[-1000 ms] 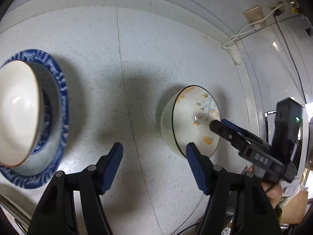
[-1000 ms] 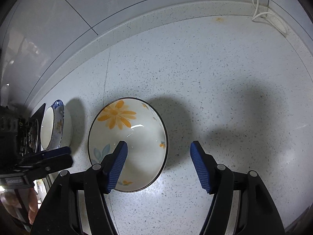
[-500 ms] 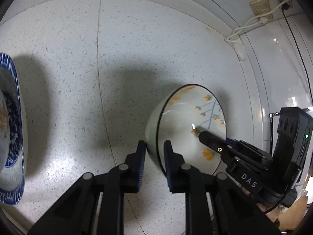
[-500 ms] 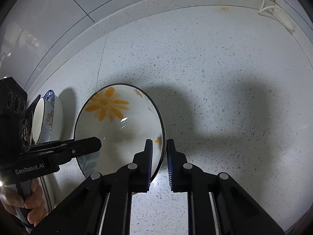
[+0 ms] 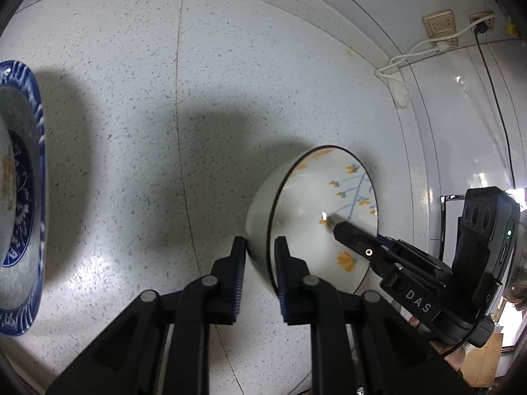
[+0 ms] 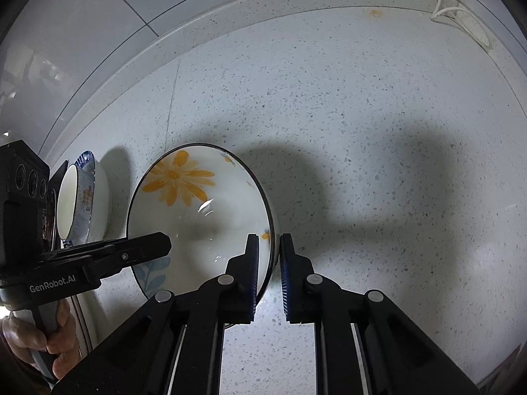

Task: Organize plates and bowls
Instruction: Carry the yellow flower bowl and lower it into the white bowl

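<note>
- Left wrist view: the left tongs (image 5: 260, 256) are clamped on the near rim of the flower bowl (image 5: 316, 217), one finger against the outer wall and the other inside.
- The bowl is white with a dark rim line and orange and blue flowers inside; it sits low on the speckled desk (image 5: 164, 115), toward the right.
- The right tongs (image 5: 342, 230) reach into the bowl from the right, and the tip shows dark against the white inside.
- At the left edge lies a blue plate (image 5: 31, 164) well apart from the flower bowl.
- A white cable (image 5: 395, 65) runs along the back wall to a socket (image 5: 439, 24).
- Right wrist view: the right tongs (image 6: 266, 263) grip the right side of the flower bowl (image 6: 194, 210), with the rim between the fingers.
- The left tongs (image 6: 158, 243) come in from the left onto the opposite rim, held by a hand (image 6: 42, 335).
- Just beyond the flower bowl, to the left, a plain white bowl (image 6: 67, 204) rests in the blue plate (image 6: 86, 164).
</note>
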`<move>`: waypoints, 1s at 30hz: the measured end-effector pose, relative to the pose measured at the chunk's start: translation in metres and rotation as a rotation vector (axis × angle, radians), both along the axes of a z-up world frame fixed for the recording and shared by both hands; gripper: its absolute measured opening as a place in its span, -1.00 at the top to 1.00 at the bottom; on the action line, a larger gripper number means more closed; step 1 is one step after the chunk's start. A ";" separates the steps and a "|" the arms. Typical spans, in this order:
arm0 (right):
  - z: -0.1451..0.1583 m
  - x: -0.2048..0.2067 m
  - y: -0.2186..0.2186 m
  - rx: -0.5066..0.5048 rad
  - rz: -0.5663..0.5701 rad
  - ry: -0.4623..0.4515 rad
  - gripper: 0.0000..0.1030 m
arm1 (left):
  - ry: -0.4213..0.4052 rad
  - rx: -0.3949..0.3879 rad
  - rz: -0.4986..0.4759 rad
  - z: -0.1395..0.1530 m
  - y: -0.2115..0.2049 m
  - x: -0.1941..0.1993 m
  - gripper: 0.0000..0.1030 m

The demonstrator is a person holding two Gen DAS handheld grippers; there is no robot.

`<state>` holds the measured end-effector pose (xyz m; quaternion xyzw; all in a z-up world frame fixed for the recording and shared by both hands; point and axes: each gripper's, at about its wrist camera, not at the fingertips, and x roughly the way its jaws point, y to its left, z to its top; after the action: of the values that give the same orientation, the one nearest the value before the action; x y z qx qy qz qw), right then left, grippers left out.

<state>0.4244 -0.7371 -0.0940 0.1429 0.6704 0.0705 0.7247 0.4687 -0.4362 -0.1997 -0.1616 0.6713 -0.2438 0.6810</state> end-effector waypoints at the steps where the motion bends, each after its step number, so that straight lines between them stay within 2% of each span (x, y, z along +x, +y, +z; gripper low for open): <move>1: 0.005 0.001 0.004 0.000 0.002 -0.003 0.77 | -0.002 -0.004 0.003 0.003 0.001 0.000 0.68; 6: 0.035 0.010 0.032 0.016 0.033 -0.048 0.77 | -0.030 -0.039 0.054 0.032 0.039 0.002 0.68; 11: 0.062 0.028 0.091 0.067 0.113 -0.106 0.77 | -0.078 -0.027 0.133 0.069 0.100 0.007 0.67; 15: 0.070 0.041 0.144 0.110 0.178 -0.125 0.77 | -0.102 -0.004 0.214 0.087 0.157 0.013 0.67; 21: 0.059 0.053 0.206 0.155 0.235 -0.086 0.78 | -0.079 0.022 0.316 0.083 0.223 0.019 0.67; 30: 0.037 0.048 0.232 0.128 0.273 -0.006 0.78 | -0.014 0.030 0.357 0.053 0.249 0.028 0.67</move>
<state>0.4723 -0.5056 -0.0565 0.0963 0.6754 0.2114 0.6999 0.4966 -0.1875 -0.1469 -0.2665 0.6308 -0.1099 0.7204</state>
